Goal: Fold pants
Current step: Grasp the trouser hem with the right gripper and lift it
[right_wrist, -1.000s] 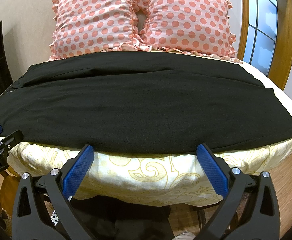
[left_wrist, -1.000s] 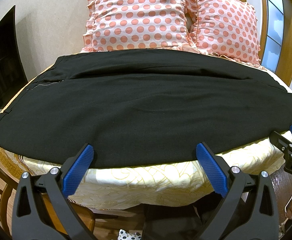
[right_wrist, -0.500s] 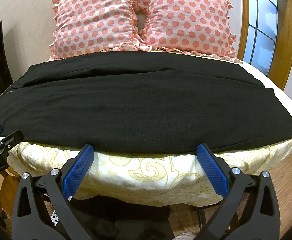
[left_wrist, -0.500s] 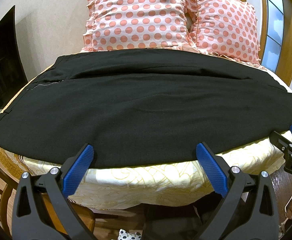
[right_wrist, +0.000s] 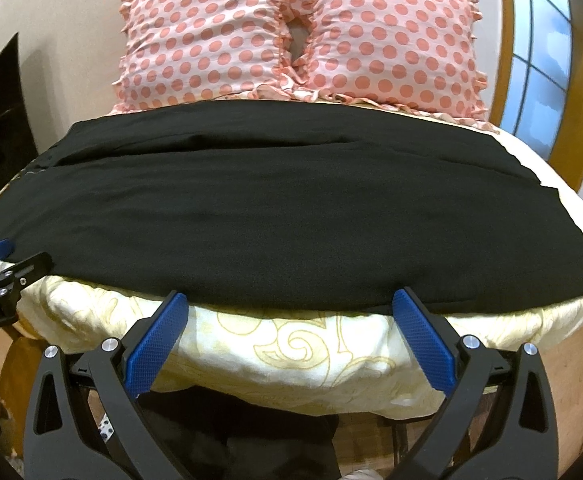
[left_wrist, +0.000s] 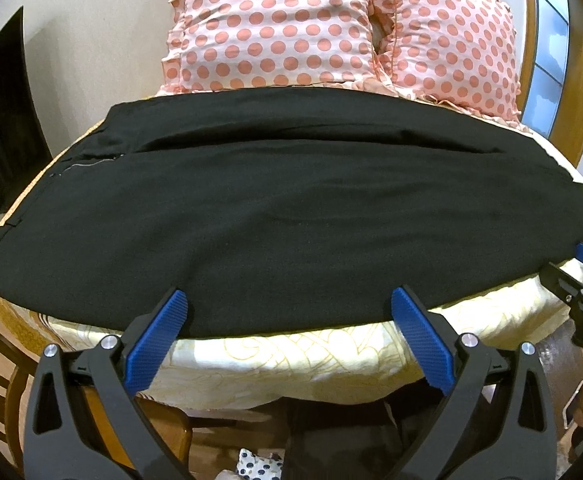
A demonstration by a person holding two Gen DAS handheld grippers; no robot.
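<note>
Both tools, left [left_wrist: 289, 314] & right [right_wrist: 289, 312], wide open, empty; we'd pinch pants [left_wrist: 291, 216] near edge evenly w/ both.

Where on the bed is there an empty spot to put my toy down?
The black pants cover most of the bed. Bare room shows on the cream bedspread at the right edge, between the pants and the window side, and only a thin strip along the near edge. The back is crowded by two polka-dot pillows.
</note>
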